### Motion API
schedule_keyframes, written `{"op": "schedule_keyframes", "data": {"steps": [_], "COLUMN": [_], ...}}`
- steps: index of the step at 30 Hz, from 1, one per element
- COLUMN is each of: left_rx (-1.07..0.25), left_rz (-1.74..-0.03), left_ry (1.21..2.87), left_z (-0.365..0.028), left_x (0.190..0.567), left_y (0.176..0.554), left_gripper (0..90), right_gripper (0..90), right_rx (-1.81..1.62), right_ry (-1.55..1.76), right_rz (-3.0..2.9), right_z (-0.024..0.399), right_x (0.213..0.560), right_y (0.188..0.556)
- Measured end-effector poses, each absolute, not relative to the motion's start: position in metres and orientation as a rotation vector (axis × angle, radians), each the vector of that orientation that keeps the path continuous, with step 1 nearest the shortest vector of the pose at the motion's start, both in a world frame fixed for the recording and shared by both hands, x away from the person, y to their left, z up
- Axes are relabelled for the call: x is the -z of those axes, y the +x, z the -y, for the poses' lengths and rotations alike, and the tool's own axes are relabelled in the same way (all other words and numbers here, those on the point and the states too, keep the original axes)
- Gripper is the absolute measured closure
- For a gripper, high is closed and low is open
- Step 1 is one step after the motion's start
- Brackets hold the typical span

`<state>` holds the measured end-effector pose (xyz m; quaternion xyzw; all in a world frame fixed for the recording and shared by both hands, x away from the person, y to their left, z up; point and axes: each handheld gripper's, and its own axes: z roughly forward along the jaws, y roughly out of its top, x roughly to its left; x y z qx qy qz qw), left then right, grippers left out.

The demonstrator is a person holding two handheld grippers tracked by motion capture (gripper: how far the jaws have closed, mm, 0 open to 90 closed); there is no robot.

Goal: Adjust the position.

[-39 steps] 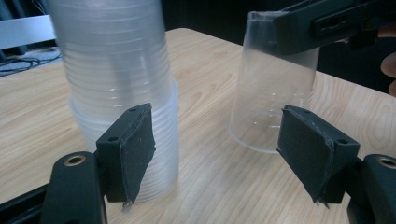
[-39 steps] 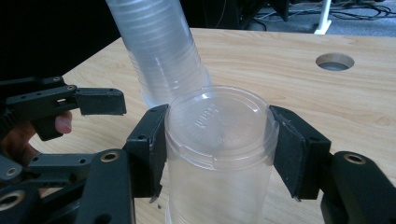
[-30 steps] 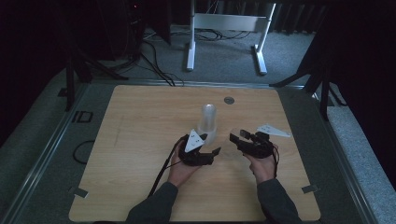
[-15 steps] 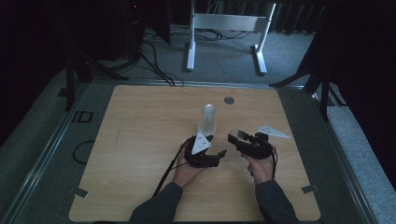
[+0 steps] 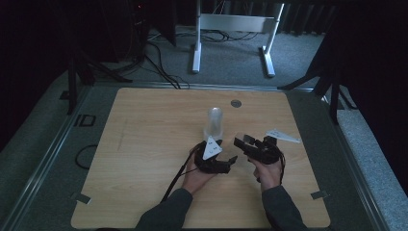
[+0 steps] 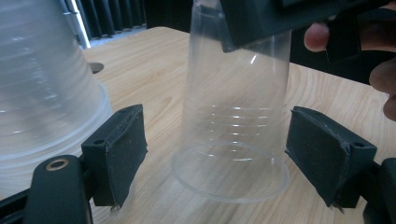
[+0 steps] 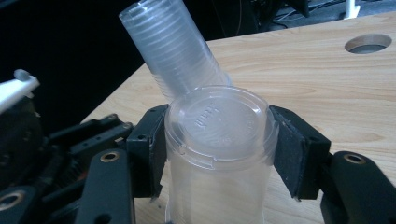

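A stack of clear plastic cups [image 5: 214, 122] stands upside down on the wooden table [image 5: 144, 144]; in the left gripper view the stack [image 6: 42, 93] is at the left. One single clear cup [image 7: 217, 154] stands upside down on the table beside it. My right gripper [image 7: 217, 144] is shut on its upturned base. My left gripper [image 6: 223, 156] stands open around the same cup's [image 6: 233, 140] lower part; its jaws have just been opening, and the pads [image 6: 123, 154] stand clear of the wall. In the high view the left gripper [image 5: 232, 161] and right gripper [image 5: 240, 142] meet near the table's middle.
A round hole [image 5: 235, 103] is in the table behind the stack. A white metal frame [image 5: 231, 24] and cables lie on the floor beyond the far edge. Bare wood stretches to the left and front.
My left gripper has edged a little to the right, toward the right gripper. The right hand and the stack have kept still.
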<state>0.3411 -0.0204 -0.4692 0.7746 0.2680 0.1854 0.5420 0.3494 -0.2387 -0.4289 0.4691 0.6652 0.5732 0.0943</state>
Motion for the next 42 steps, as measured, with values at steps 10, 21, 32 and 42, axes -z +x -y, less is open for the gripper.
{"op": "schedule_keyframes", "data": {"steps": [10, 21, 32, 42], "left_rx": [-0.429, -0.419, -0.414, -0.411], "left_rz": [-0.639, -0.633, -0.64, -0.641], "left_ry": [1.82, 1.808, 1.814, 1.822], "left_z": [0.028, 0.03, 0.031, 0.031], "left_x": [0.473, 0.474, 0.477, 0.478], "left_y": [0.343, 0.344, 0.345, 0.345], "left_gripper": [18.8, 18.8, 20.0, 21.3], "right_gripper": [41.2, 41.4, 41.6, 41.6], "right_rx": [-1.782, -1.864, -1.925, -1.963], "right_ry": [1.426, 1.472, 1.492, 1.51], "right_rz": [-1.965, -1.958, -1.953, -1.942], "right_z": [0.24, 0.244, 0.246, 0.248], "right_x": [0.429, 0.431, 0.433, 0.434], "right_y": [0.35, 0.352, 0.353, 0.354]}}
